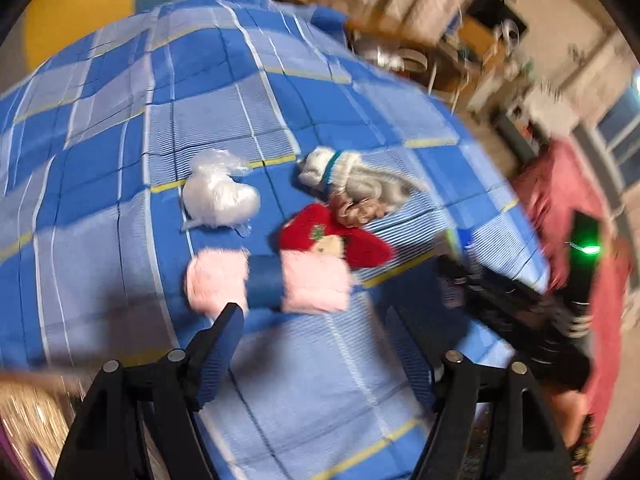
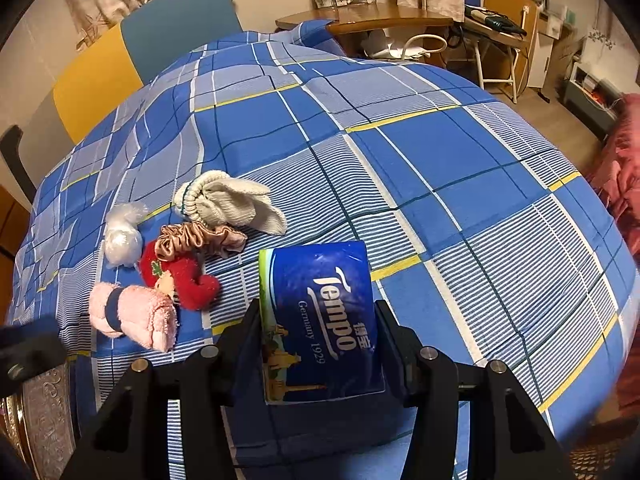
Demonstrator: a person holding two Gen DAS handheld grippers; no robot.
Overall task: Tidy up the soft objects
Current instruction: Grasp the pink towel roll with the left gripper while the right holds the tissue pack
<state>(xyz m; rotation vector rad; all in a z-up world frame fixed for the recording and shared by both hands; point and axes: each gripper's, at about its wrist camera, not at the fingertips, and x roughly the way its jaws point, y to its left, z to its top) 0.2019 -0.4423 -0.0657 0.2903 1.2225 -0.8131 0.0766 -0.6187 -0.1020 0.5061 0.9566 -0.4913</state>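
Several soft things lie on the blue plaid bedspread: a rolled pink towel with a blue band, a red heart plush, a tan scrunchie, cream socks and a clear plastic bag. My right gripper is shut on a blue Tempo tissue pack, held above the bed right of the pile. My left gripper is open and empty, just in front of the pink towel. The left view is blurred.
A wooden desk with a wire basket stands beyond the bed, with a folding table to its right. A pink cloth hangs at the bed's right edge. A patterned surface lies at lower left.
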